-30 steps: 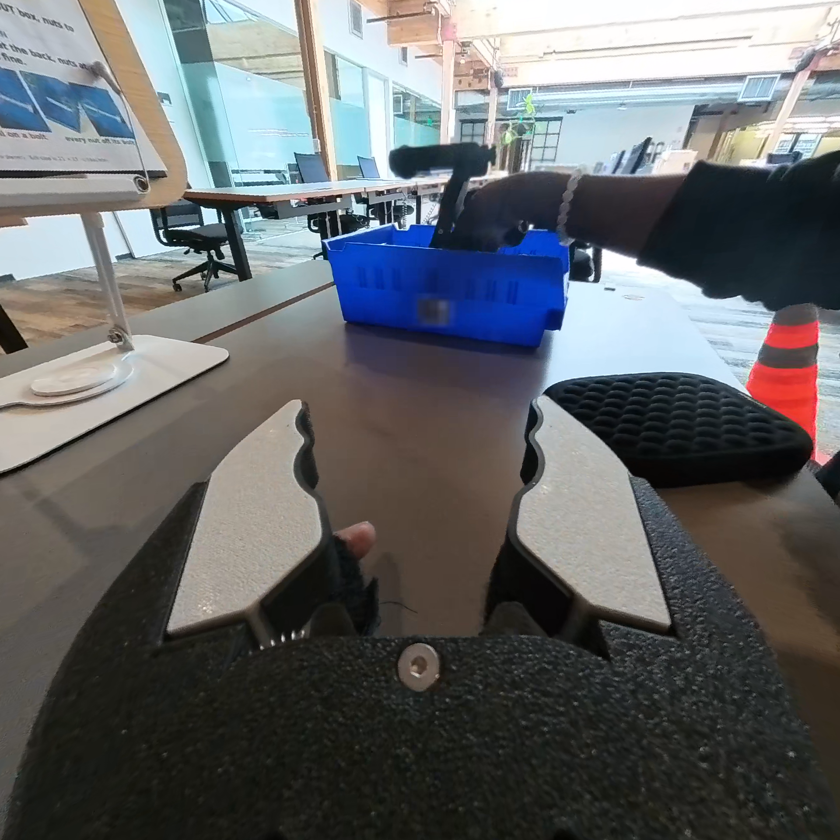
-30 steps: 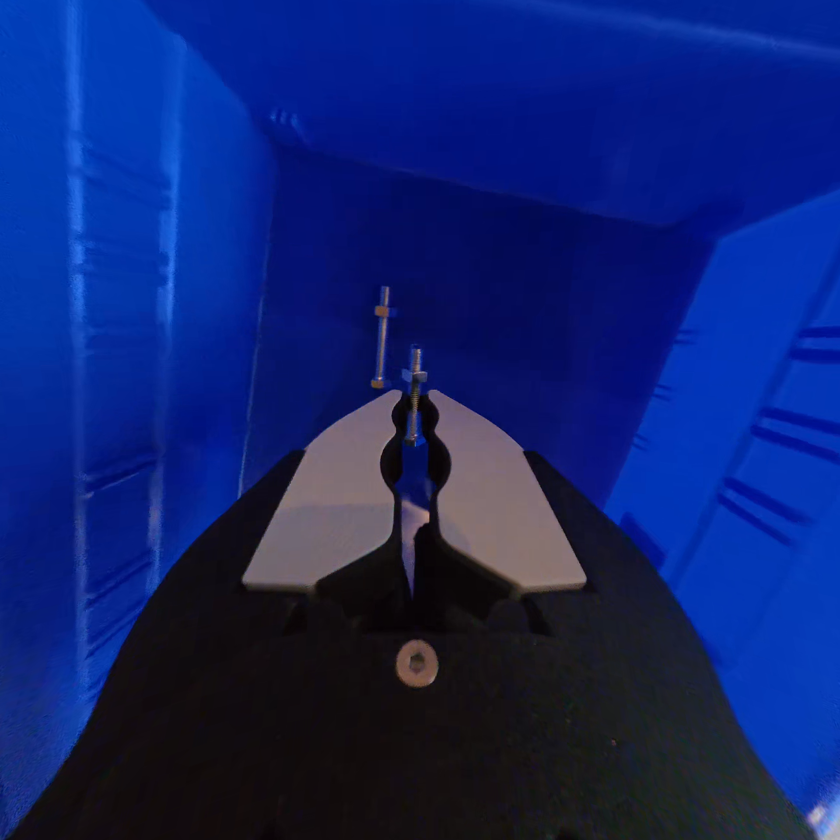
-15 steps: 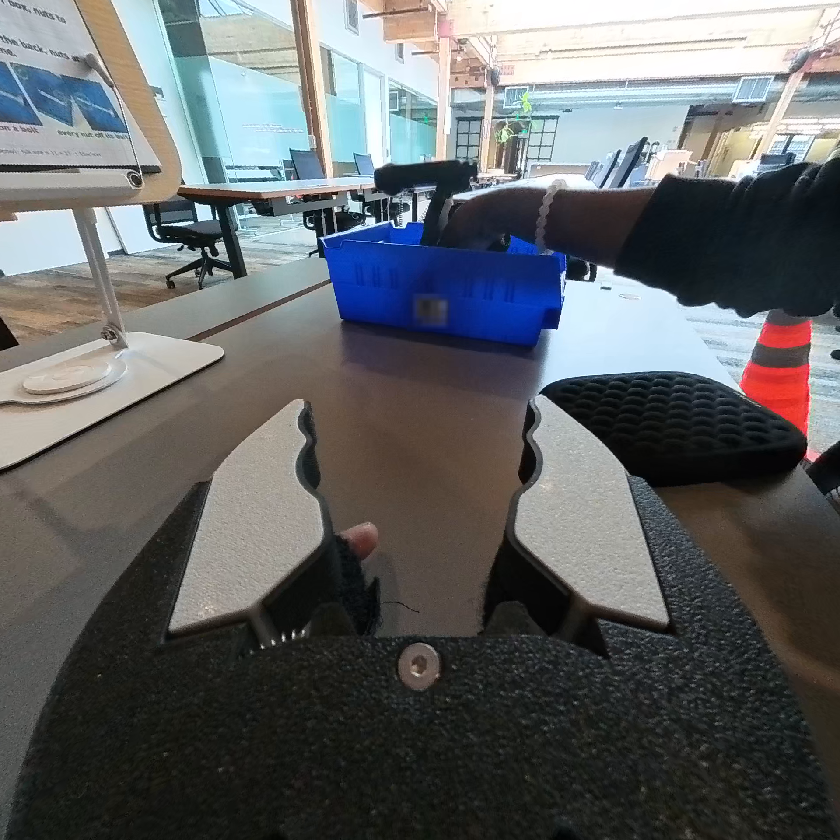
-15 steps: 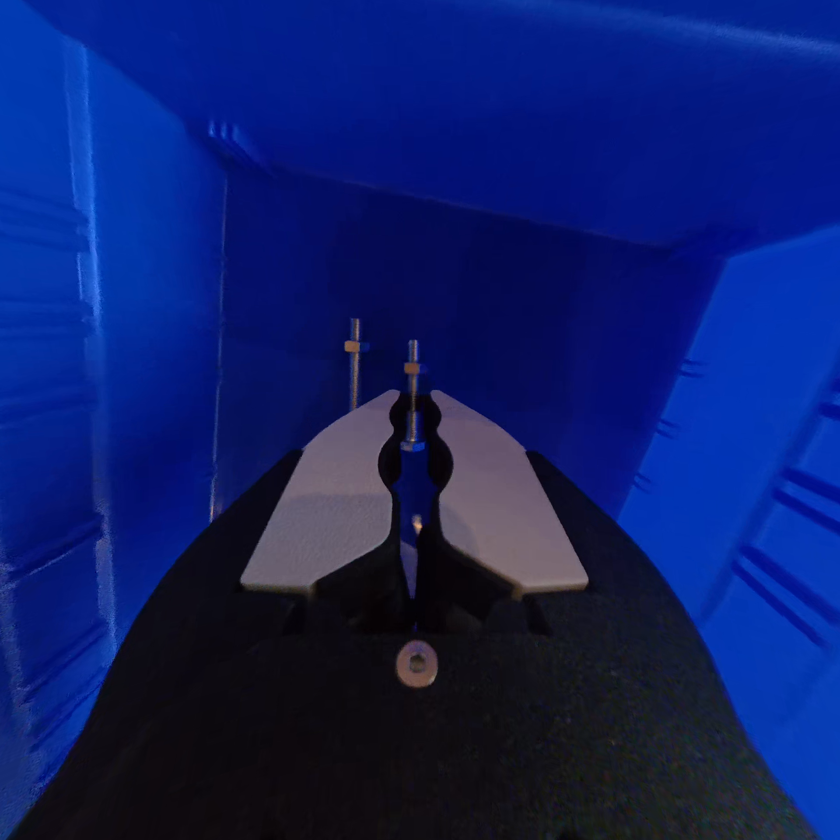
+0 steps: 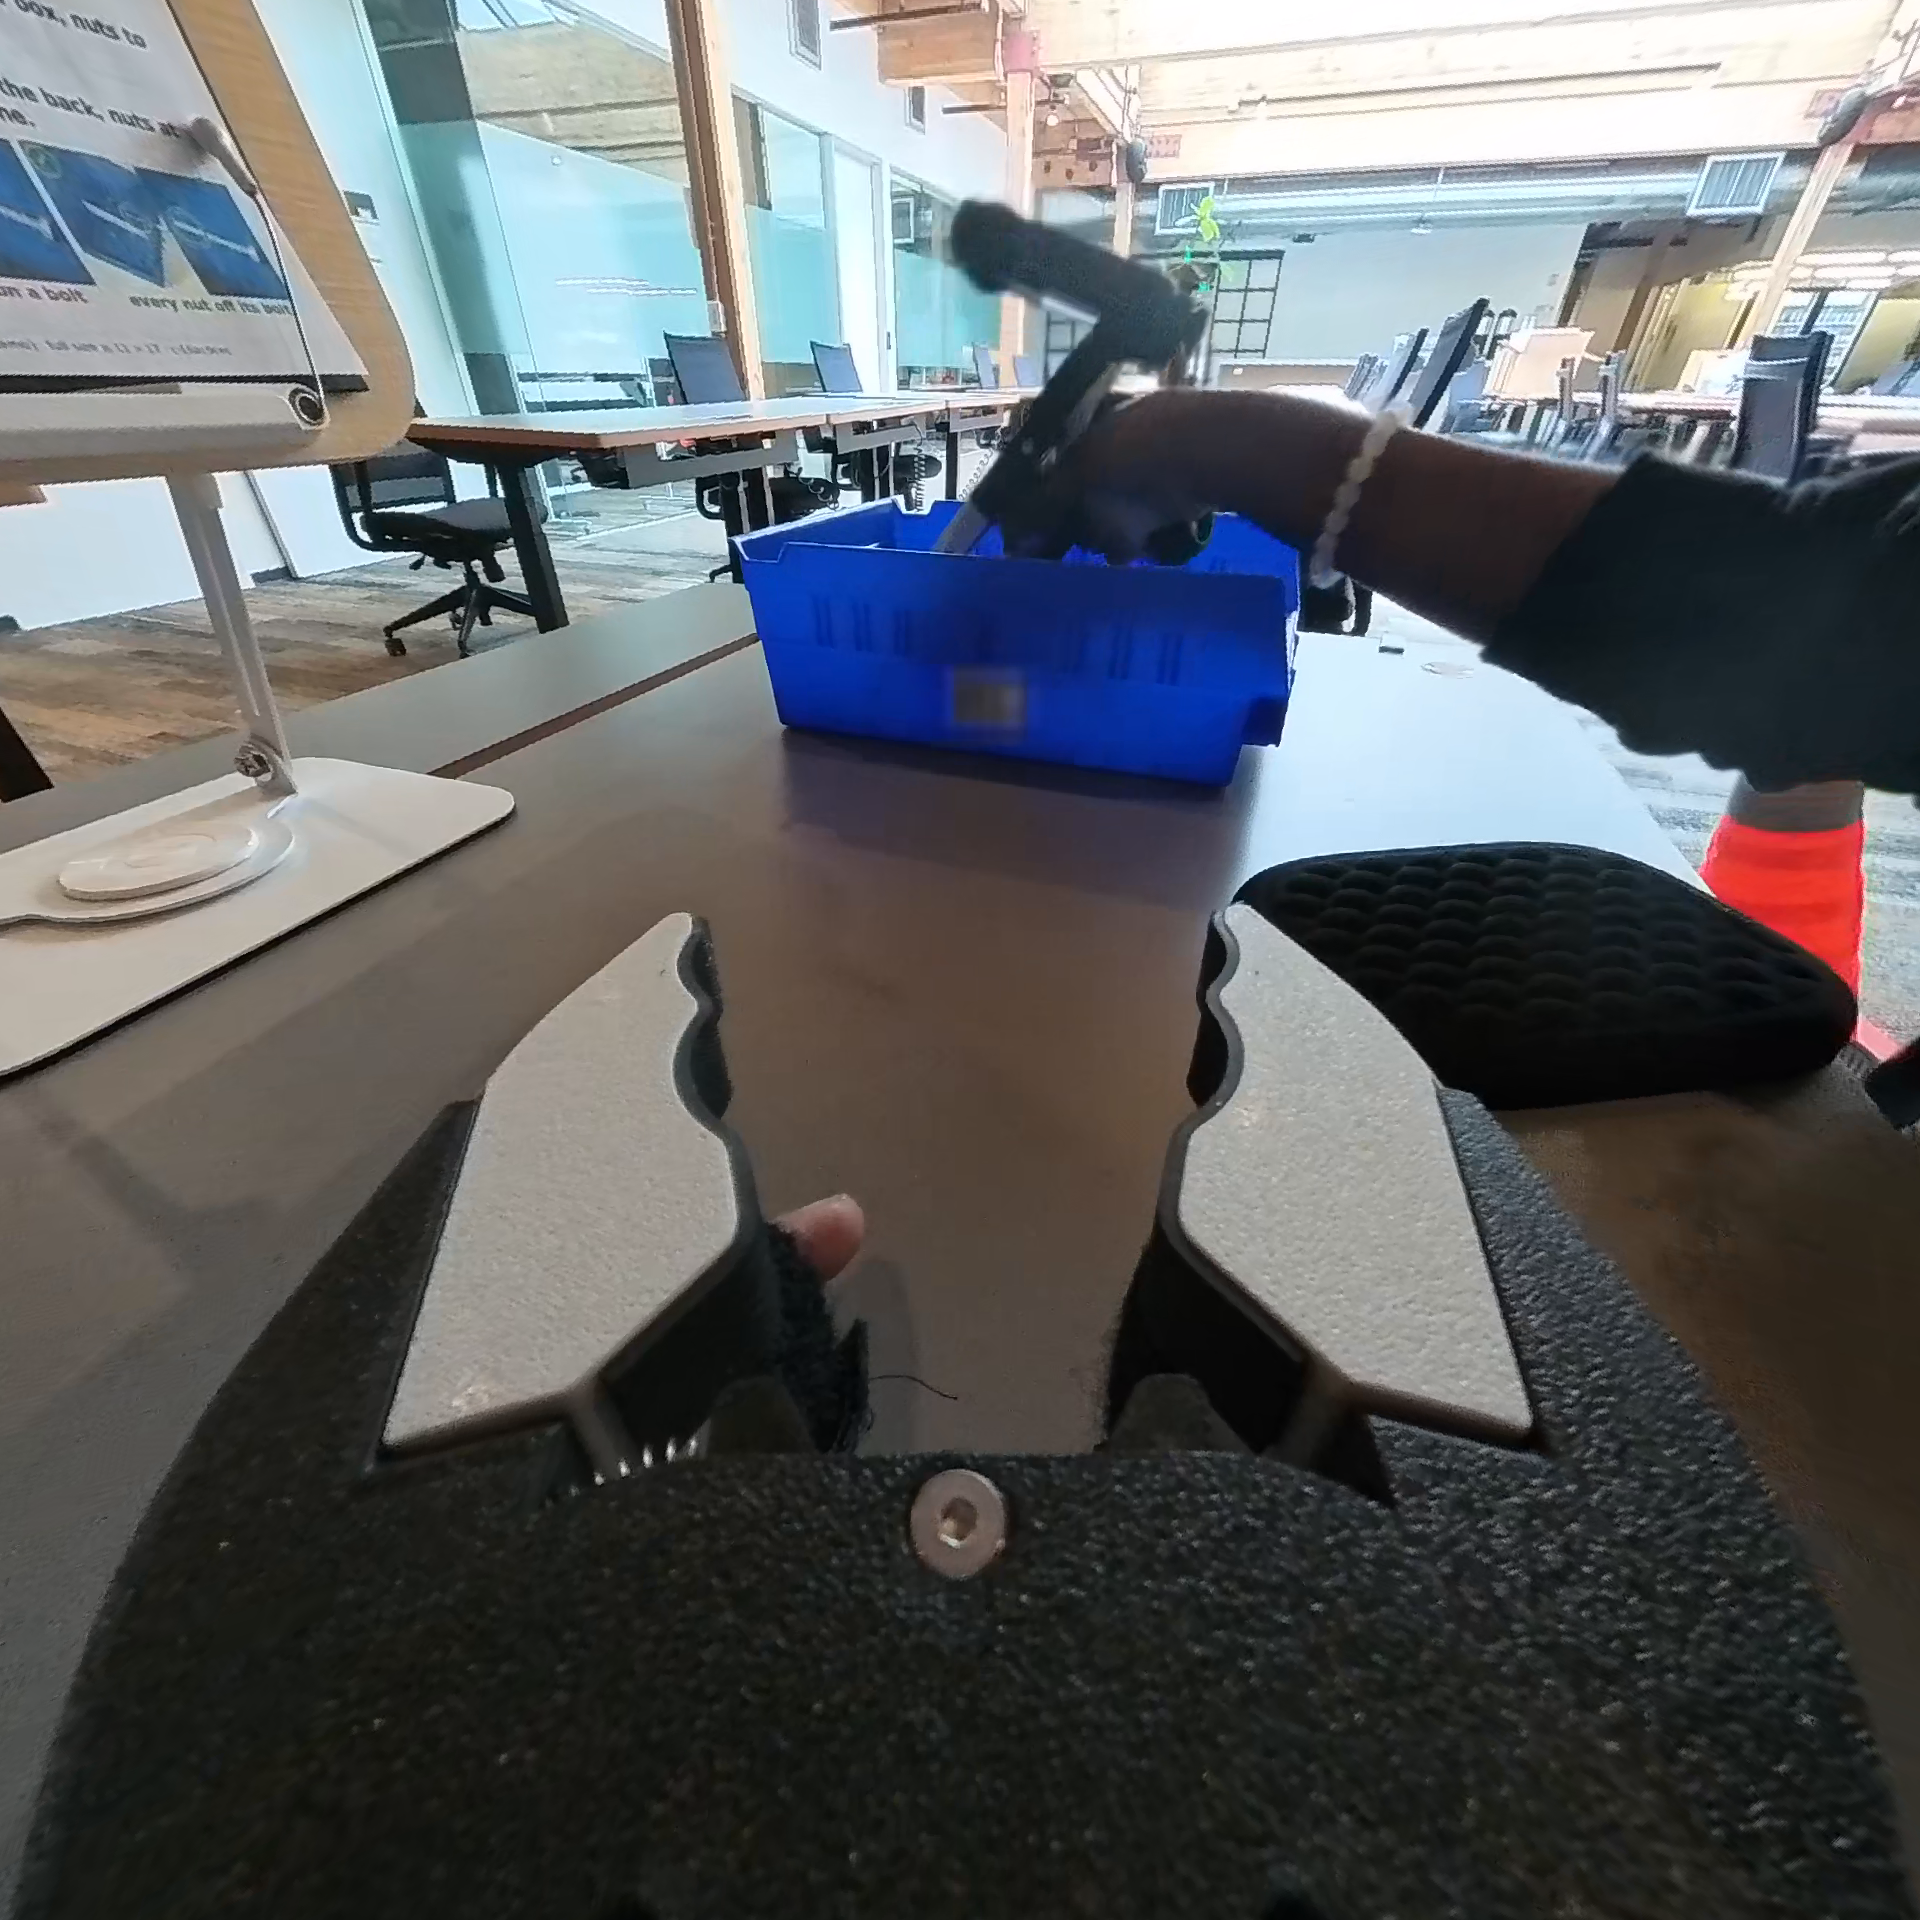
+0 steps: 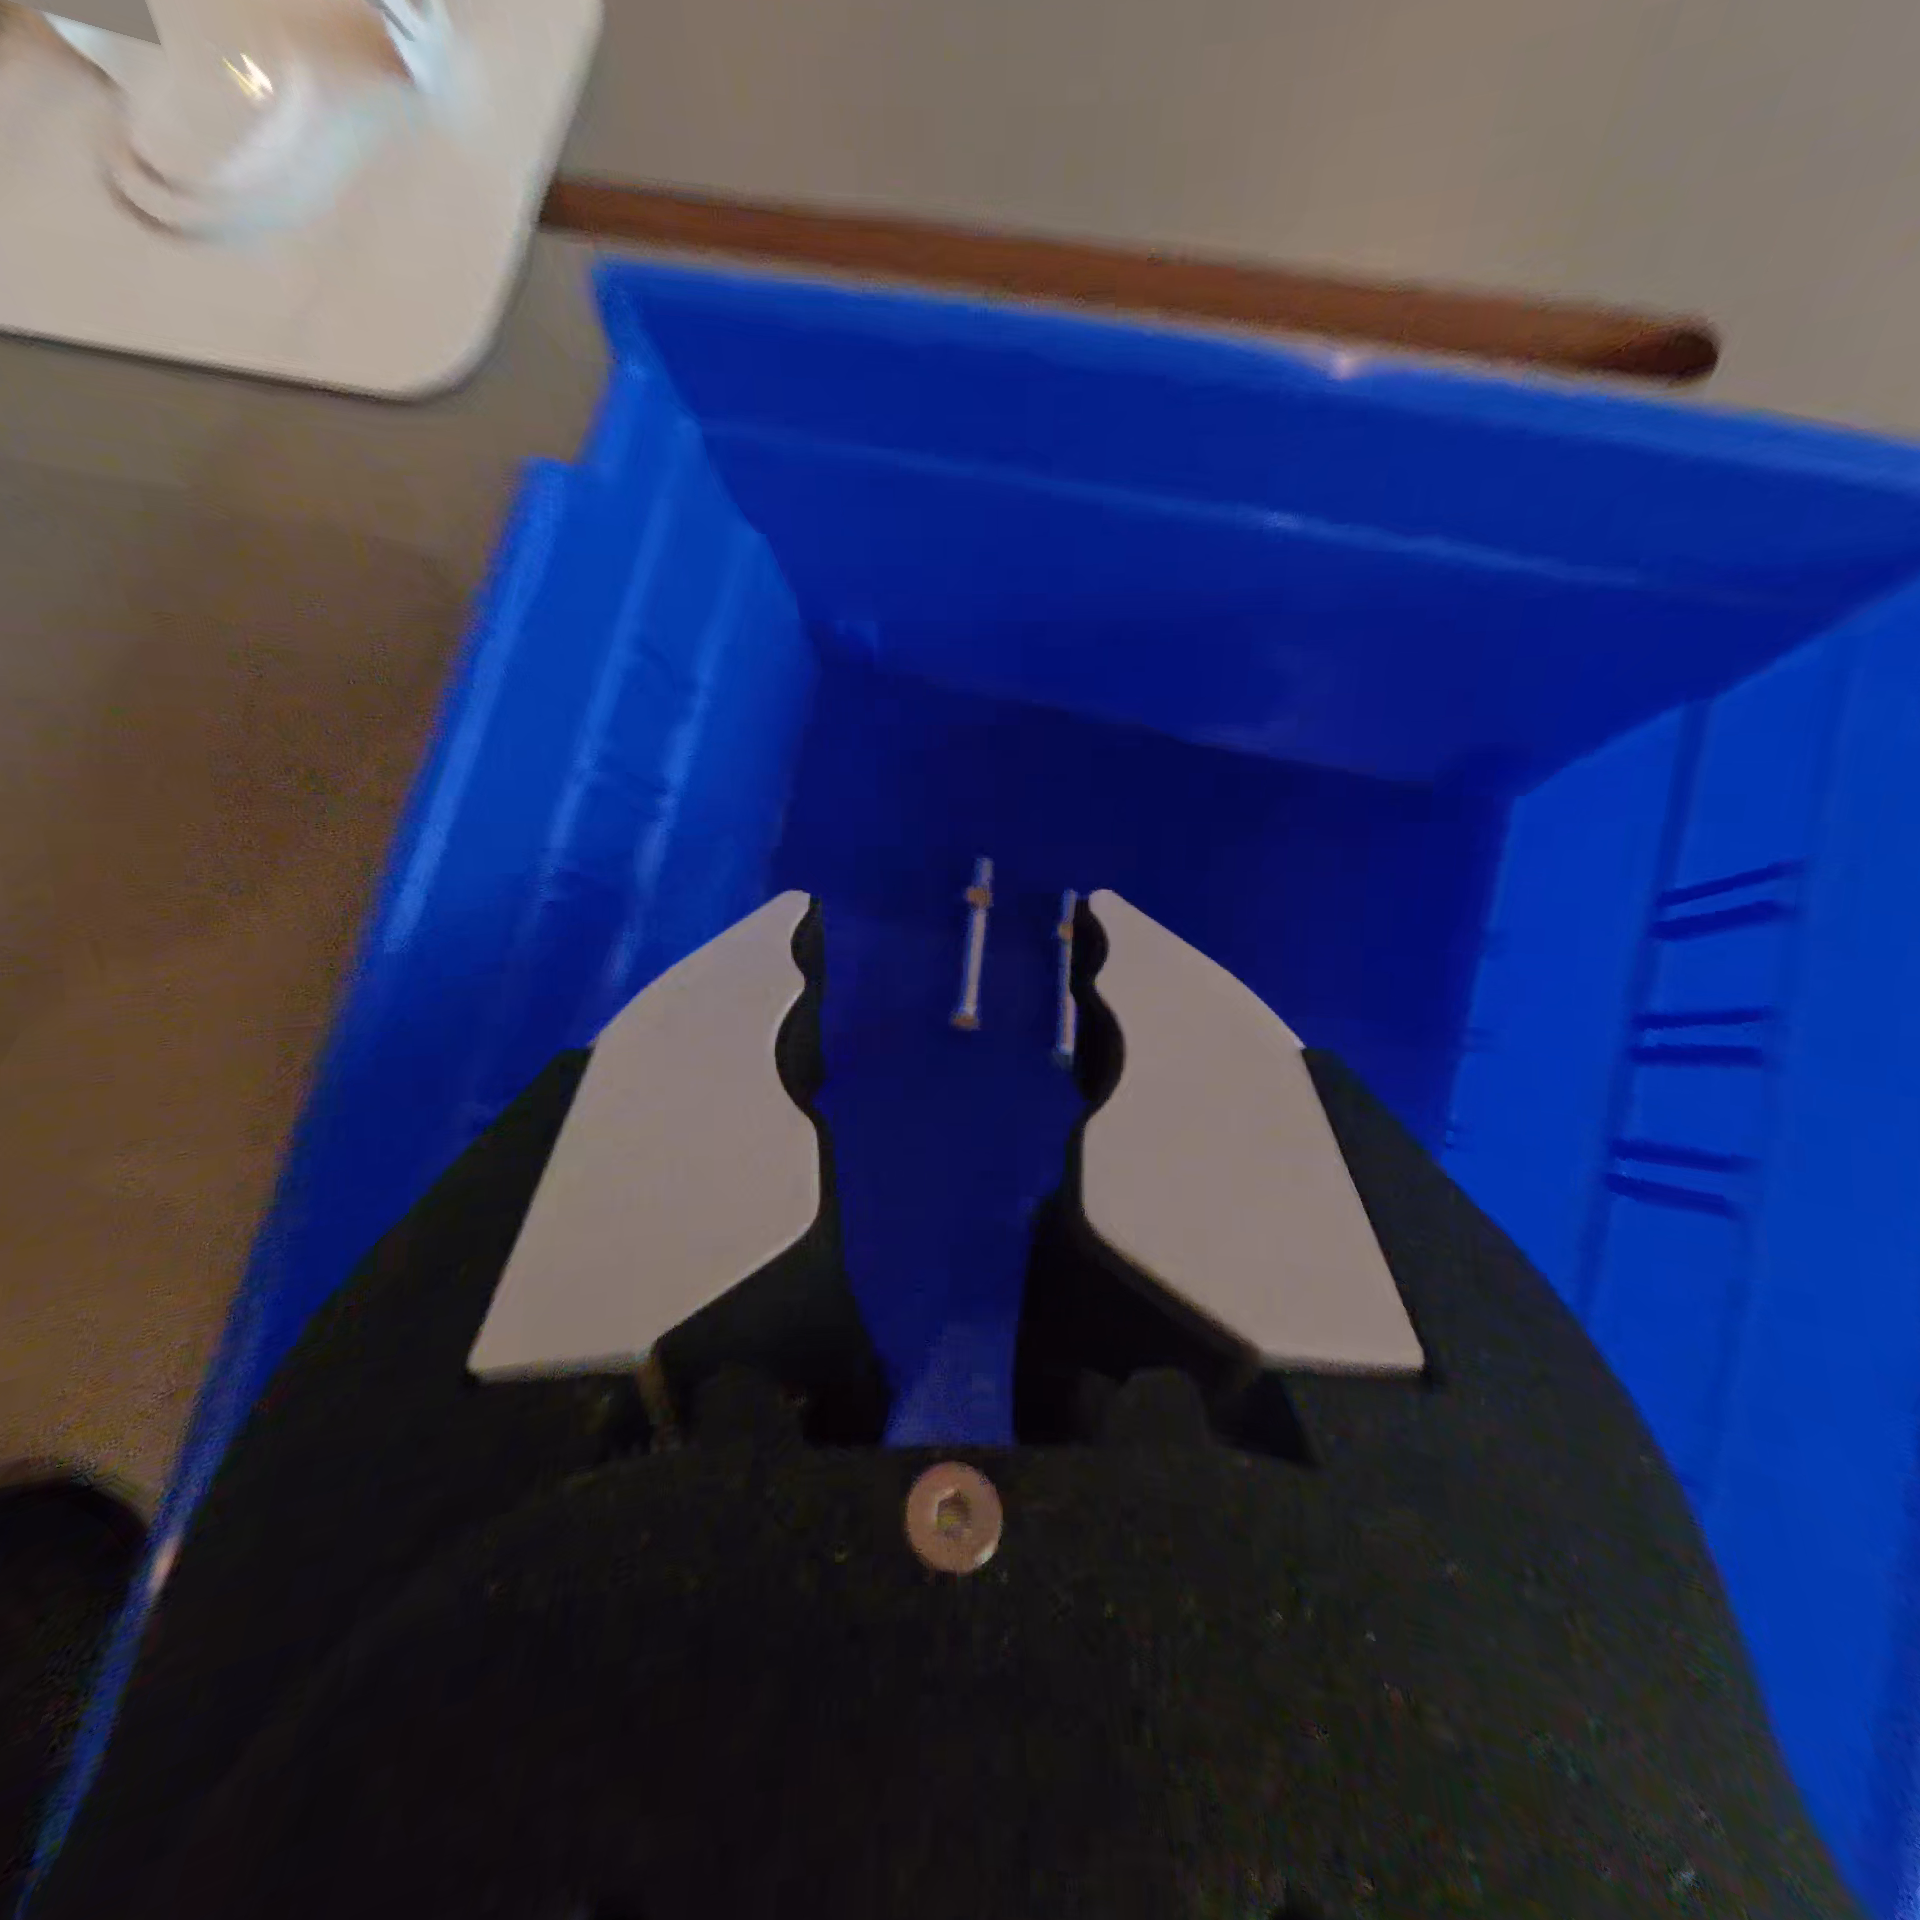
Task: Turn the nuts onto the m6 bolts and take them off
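Two silver bolts, each with a nut on it, lie side by side on the floor of the blue bin (image 6: pixel 1299 582): one bolt (image 6: pixel 972 951) shows between my right fingers, the other bolt (image 6: pixel 1062 971) lies at the edge of the right fingertip. My right gripper (image 6: pixel 943 914) is open and empty, raised above them near the bin's rim. In the left wrist view the right gripper (image 5: pixel 1049 457) leans over the blue bin (image 5: pixel 1018 665), held by a hand. My left gripper (image 5: pixel 956 935) is wide open and empty, low over the dark table (image 5: pixel 935 914).
A white stand base (image 5: pixel 208 862) with a printed sheet on a board sits at the table's left; it also shows in the right wrist view (image 6: pixel 270 187). A black honeycomb pad (image 5: pixel 1538 956) lies to the right of my left gripper. An orange cone (image 5: pixel 1787 883) stands beyond the table edge. The tips of one gripper are about 40 cm away from the tips of the other.
My right gripper was shut on a bolt with a nut inside the bin; it has opened, left the bolt lying beside the other one, and pulled up and back. The left gripper stayed put.
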